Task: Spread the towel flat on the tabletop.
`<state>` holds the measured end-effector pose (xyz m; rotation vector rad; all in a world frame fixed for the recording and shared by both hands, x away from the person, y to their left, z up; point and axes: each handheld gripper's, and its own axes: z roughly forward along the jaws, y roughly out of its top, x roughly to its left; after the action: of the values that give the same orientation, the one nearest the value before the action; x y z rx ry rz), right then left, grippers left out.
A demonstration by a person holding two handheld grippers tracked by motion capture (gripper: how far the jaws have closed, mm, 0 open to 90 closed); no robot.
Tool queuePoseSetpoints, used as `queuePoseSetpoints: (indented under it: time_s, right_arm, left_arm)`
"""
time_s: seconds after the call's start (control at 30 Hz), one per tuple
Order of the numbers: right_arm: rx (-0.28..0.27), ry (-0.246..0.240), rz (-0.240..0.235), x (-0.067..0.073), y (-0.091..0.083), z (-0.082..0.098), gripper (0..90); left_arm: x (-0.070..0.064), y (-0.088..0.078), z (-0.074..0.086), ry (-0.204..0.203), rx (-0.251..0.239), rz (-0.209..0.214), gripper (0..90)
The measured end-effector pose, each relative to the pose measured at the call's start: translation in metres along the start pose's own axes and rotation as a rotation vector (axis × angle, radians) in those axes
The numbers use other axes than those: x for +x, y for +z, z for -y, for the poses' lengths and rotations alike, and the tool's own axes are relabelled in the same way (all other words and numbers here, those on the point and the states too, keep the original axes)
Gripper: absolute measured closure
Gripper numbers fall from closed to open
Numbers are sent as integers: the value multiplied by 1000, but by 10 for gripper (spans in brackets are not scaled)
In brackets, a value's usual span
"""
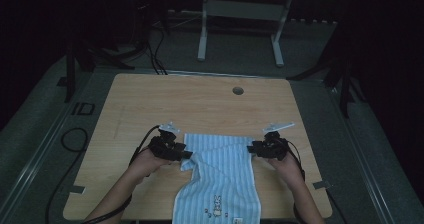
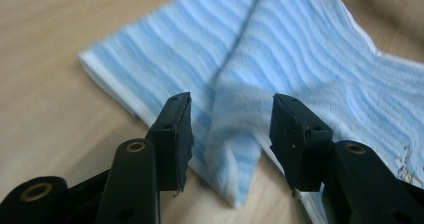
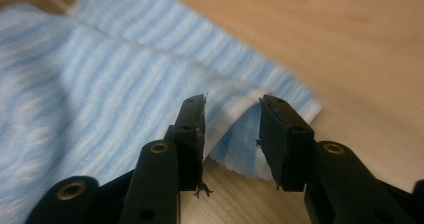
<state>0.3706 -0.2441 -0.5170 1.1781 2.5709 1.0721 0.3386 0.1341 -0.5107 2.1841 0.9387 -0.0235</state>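
your striped towel lies at the desk's 6 o'clock edge, far end folded over, near end hanging off. your left tool at the fold's 9 o'clock corner and right tool at its 3 o'clock corner both stand part open, corners between the jaws, not pinched. this looks like letting go after a fold; next, draw both tools clear without dragging cloth.

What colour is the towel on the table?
The towel has light blue and white stripes, with a white edge. It shows best in the left gripper view.
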Motion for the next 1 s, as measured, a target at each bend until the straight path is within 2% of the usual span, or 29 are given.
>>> queuePoseSetpoints:
  time_s: [0.07,0.17,0.2,0.23,0.3,0.33,0.37,0.4,0.47,0.53,0.6,0.63,0.67,0.73,0.8,0.87,0.93,0.97,1.0]
  right_arm:
    - [15,-5,9,5,4,3,617]
    - [8,3,-8,11,2,9,577]
    - [5,5,-14,14,-1,12,571]
    - [16,4,-30,22,-5,22,559]
    - [20,-1,-20,27,-7,26,571]
    - [20,-1,-20,27,-7,26,571]
    - [24,5,-21,29,-8,29,574]
    - [41,10,-26,30,-7,30,595]
    - [63,0,-12,33,-3,31,595]
    - [66,7,-19,31,-1,30,595]
    - [65,15,-12,30,1,29,598]
    - [70,16,-17,28,3,26,613]
    - [78,20,-20,27,5,25,656]
    - [92,20,-32,26,8,22,776]
    - [80,4,-32,28,5,20,859]
    - [52,-7,-33,31,-1,18,871]
    - [12,-13,-28,34,-12,16,872]
    - [12,-13,-28,34,-12,16,872]
    - [-8,-22,-29,35,-18,15,872]
  left_arm:
    - [-5,-4,6,-1,17,-19,509]
    - [-9,-10,14,-10,24,-5,489]
    - [-13,-13,22,-14,38,9,489]
    - [-15,-13,24,-15,49,10,472]
    - [-21,-12,28,17,65,-19,471]
    - [-23,-10,30,31,65,-19,471]
    - [-24,-6,31,56,71,-37,472]
    - [-24,-3,31,80,77,-75,473]
    - [-21,4,30,95,87,-111,491]
    - [-18,12,28,119,109,-153,509]
    - [-16,18,25,126,114,-148,511]
    - [-16,21,24,135,119,-144,590]
    - [-16,22,23,138,122,-131,632]
    - [-14,21,20,116,97,-118,751]
    - [-11,15,17,80,39,-102,817]
    - [-8,5,15,49,-20,-98,847]
    - [-6,-5,13,43,-81,-105,854]
    - [-6,-5,13,43,-81,-105,854]
    - [-6,-15,12,40,-116,-117,854]
